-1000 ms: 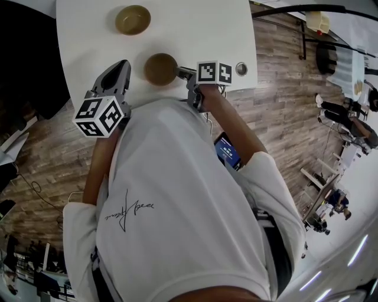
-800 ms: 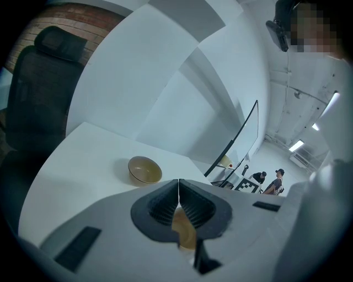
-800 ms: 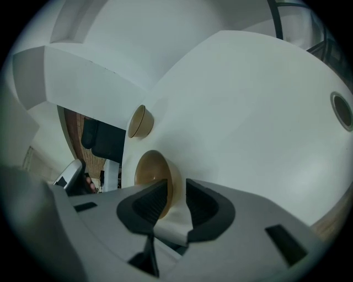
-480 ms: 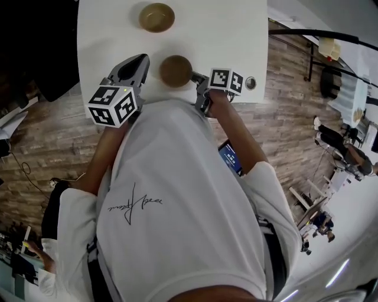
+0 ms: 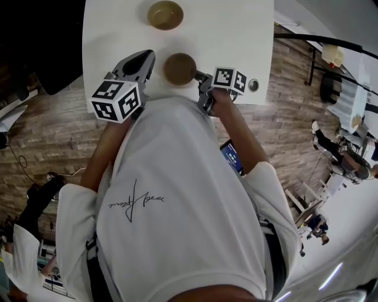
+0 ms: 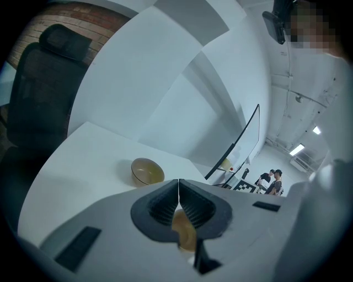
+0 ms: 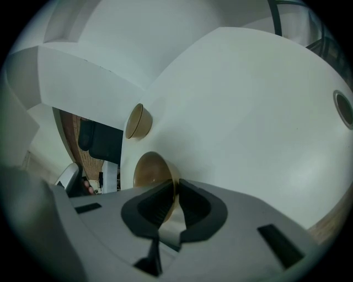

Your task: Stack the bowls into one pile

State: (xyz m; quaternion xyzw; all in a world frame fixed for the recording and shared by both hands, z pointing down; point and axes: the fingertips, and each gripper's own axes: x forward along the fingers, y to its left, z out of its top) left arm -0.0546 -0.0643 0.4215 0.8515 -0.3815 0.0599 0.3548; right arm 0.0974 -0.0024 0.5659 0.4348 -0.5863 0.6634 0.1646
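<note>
Two brown bowls stand on the white table (image 5: 236,35). The far bowl (image 5: 165,15) sits alone near the back, also seen as the far bowl (image 6: 146,172) and the far bowl (image 7: 138,121). My right gripper (image 5: 198,75) reaches the near bowl (image 5: 179,68) from its right. In the right gripper view its jaws are closing, with the right gripper (image 7: 175,190) pinching the rim of the near bowl (image 7: 149,171). My left gripper (image 5: 146,56) hovers just left of that bowl, apart from it. The left gripper (image 6: 178,190) is shut and empty.
A round cable hole (image 5: 253,85) lies in the table right of my right gripper. A black chair (image 6: 44,82) stands beyond the table's left side. Wooden floor surrounds the table, with people and furniture far off at the right.
The head view has drifted, so the table sits a little further right and higher in it. Both grippers hold their places beside the near bowl, and neither bowl has moved.
</note>
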